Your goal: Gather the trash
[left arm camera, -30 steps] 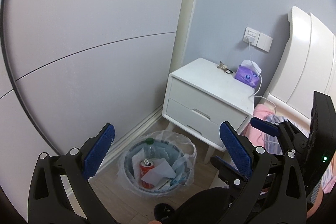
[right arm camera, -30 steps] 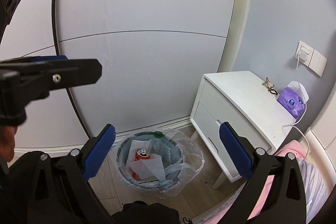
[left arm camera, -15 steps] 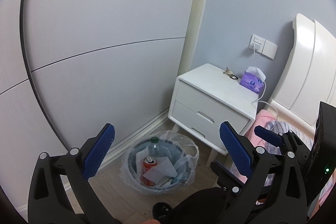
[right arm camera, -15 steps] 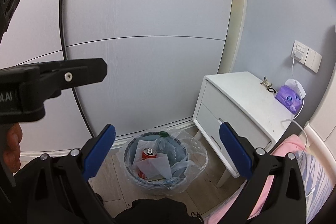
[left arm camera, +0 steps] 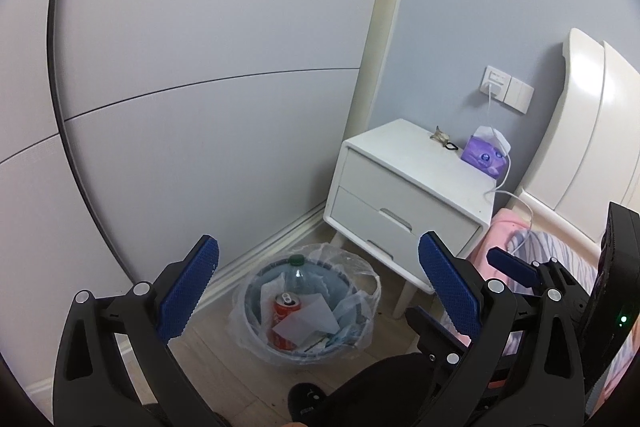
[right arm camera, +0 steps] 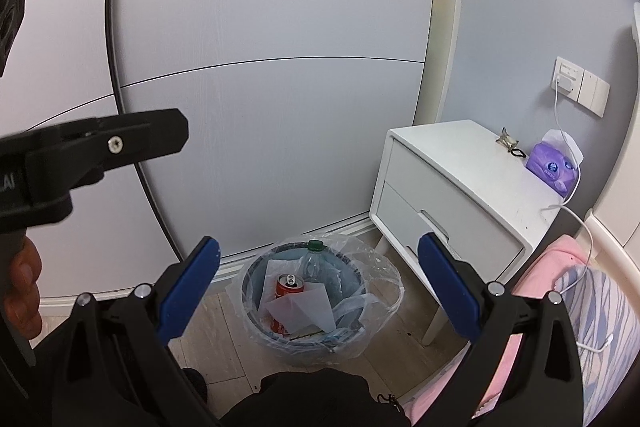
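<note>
With both sets of jaws spread wide and gripping nothing, you hold the left gripper [left arm camera: 318,283] and the right gripper [right arm camera: 318,283] raised above the floor, each tilted down toward the corner of the room. Between the blue pads [left arm camera: 188,287] of each one, the trash bin [left arm camera: 256,311] shows well below and apart from the fingertips.

Your two tools sit side by side: from the right wrist view, the left gripper's black body juts in at the left edge, with your left hand [right arm camera: 20,291] wrapped round its handle. From the left wrist view, the right gripper stands just to the right, one blue pad and a green light visible on it.

The bin stands on the wooden floor [right arm camera: 216,323], lined with a clear plastic bag [right arm camera: 384,275] whose rim flares over the edge. Inside it lie a red can [right arm camera: 288,287], a clear bottle with a green cap [right arm camera: 316,259], and a white sheet of paper [right arm camera: 308,311] resting against the can.

Just beside the bin is a white nightstand [left arm camera: 404,187] carrying a purple tissue pack [left arm camera: 482,155]. A white cable [right arm camera: 576,187] runs from the wall socket down to the bed [right arm camera: 592,311].
</note>
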